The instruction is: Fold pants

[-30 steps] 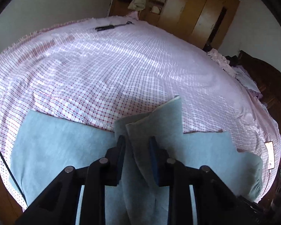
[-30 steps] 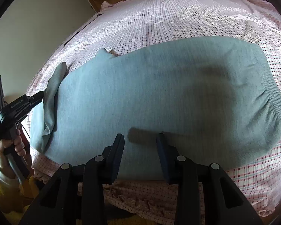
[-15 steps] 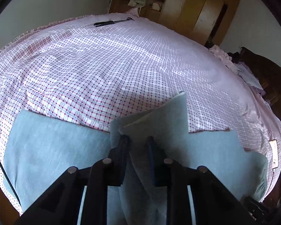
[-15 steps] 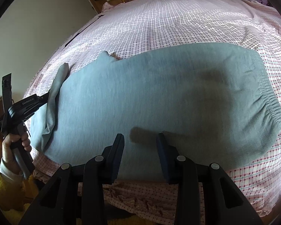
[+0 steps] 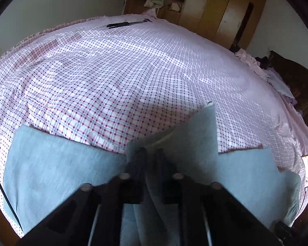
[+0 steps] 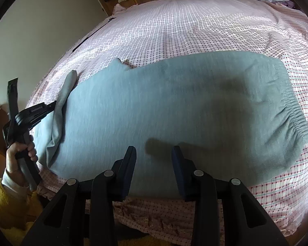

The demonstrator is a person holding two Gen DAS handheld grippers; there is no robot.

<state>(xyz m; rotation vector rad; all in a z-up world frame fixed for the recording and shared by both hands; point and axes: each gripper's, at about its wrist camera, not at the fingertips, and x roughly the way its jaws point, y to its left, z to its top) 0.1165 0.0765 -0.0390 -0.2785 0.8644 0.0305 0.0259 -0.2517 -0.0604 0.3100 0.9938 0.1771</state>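
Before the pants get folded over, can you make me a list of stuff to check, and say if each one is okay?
1. Left tool pinching the pants: ok, its jaws have just closed on a raised fold of the leg end.
2. Right tool free: ok, open, nothing between its jaws.
3. Pants lying flat: mostly ok; waistband end smooth, leg end bunched.
4. Room on the bed to fold: ok, bare checked sheet beyond.
5. Both layers of the leg caught: cannot tell.
6. Black rod out of the way: ok, at the far edge.
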